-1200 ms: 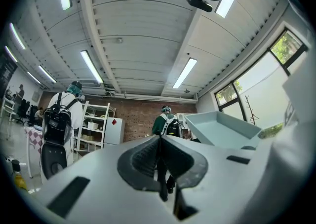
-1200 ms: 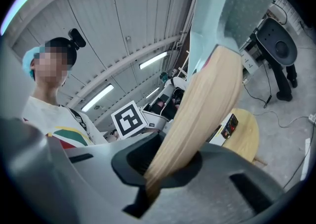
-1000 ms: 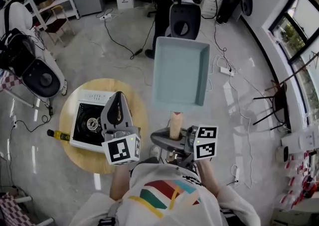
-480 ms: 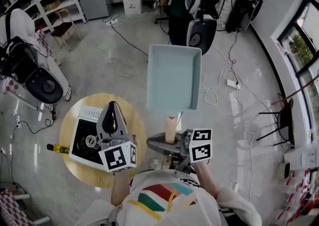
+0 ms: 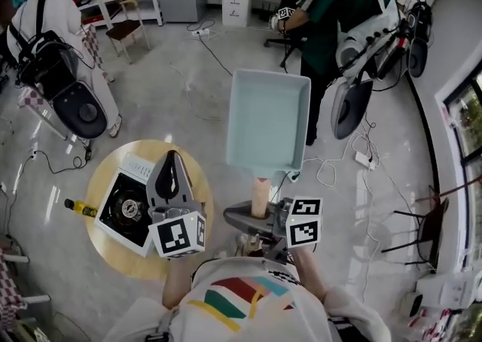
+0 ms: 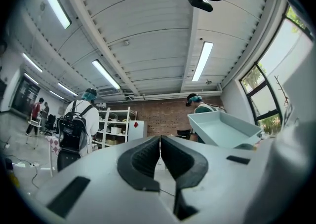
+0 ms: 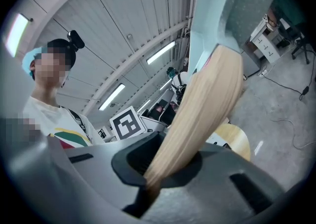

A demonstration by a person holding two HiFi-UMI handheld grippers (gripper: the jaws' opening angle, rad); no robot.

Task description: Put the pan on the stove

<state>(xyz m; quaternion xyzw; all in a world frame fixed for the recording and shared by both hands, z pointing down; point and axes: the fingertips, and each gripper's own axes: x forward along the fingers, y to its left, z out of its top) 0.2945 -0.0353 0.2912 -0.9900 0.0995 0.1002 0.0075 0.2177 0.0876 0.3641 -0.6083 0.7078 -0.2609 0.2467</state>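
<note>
Over the round table, head view: the pan is still in the air, right of the stove and well apart from it, much as a second ago. The right gripper keeps its hold on the wooden handle. The left gripper hangs over the stove's right edge. New since the earlier frames: a person in green stands at the far side.

Left gripper view: the left gripper has its jaws together, nothing between them, and the pan is off to the right.

Right gripper view: the right gripper has its jaws clamped on the handle, the pan up beyond and the table behind.
</note>
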